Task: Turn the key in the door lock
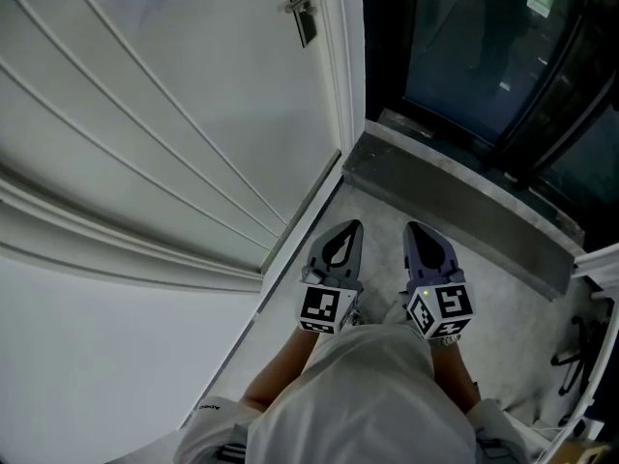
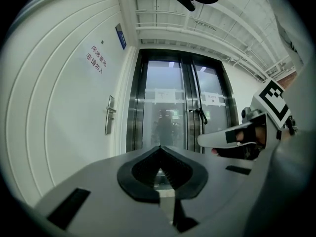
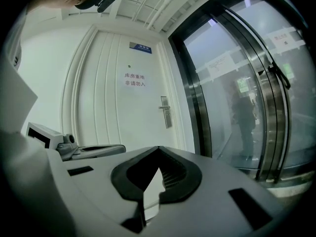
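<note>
**Head view:** A person in pale clothing stands before a white door, holding the left gripper and the right gripper side by side and low. Both are well short of the lock plate, which sits with its lever handle near the door's edge at the top of the frame. Each gripper carries a marker cube at its rear. A grey sill runs below and to the right of the lock plate, in front of dark glass doors.

**Left gripper view:** The left gripper has its jaws pressed together at the tips, with nothing between them. The lock plate stands far ahead and to the left of the jaws on the white door. Red lettering and a blue plate sit above it. The glass doors rise just right of the lock plate, and the right gripper shows further right.

**Right gripper view:** The right gripper is likewise closed tip to tip and holds nothing. The lock plate shows on the white door, above the jaws and well apart from them. Whether a key sits in it cannot be made out. The red lettering lies up and left of the lock plate, and the blue plate is higher still. The left gripper is low to its left, and the glass doors are to its right.
</note>
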`<state>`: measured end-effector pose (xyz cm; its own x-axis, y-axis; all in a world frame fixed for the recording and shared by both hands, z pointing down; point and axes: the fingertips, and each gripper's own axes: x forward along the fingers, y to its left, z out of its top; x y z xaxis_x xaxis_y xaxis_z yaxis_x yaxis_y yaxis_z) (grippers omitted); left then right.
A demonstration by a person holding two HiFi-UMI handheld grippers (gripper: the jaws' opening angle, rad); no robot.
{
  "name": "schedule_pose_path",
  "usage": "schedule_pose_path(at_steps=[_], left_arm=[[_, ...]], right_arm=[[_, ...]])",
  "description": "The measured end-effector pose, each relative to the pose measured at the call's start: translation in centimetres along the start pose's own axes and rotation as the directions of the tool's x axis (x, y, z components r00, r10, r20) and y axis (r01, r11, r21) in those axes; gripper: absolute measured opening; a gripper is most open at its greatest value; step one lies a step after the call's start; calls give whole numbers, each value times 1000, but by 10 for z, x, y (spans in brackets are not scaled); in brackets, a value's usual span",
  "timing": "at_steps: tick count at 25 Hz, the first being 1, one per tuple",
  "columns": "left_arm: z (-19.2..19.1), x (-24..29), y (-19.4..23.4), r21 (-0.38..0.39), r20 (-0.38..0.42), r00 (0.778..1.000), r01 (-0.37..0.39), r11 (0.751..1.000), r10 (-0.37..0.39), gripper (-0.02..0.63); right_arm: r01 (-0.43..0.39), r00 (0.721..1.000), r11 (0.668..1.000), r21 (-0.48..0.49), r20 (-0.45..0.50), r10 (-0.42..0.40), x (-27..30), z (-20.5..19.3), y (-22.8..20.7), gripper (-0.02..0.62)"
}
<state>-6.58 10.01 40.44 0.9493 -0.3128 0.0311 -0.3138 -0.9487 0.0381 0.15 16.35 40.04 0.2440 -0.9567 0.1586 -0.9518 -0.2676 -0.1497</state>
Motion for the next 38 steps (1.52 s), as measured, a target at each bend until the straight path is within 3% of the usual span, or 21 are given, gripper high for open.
schedule_pose_path(at_steps=[6,15,29,38], left_arm=[[-5,24,8,4,-15,999,-29,1000,29,8],[5,92,39,24,2,986,-164,986,164,9],[22,200,62,14,25,923,-385,923,384,8],[25,234,66,30,22,893,-450,893,449,8]], right_arm=[[-29,1000,1000,4,-8,29,28,4,-20,-3],[-163,986,987,-14,-23,162,97,21,-60,-3],[-369,929,928,-46,-38,368,184,61,-148,-3],[-384,923,922,-51,-19,384,221,82,-197,-3]])
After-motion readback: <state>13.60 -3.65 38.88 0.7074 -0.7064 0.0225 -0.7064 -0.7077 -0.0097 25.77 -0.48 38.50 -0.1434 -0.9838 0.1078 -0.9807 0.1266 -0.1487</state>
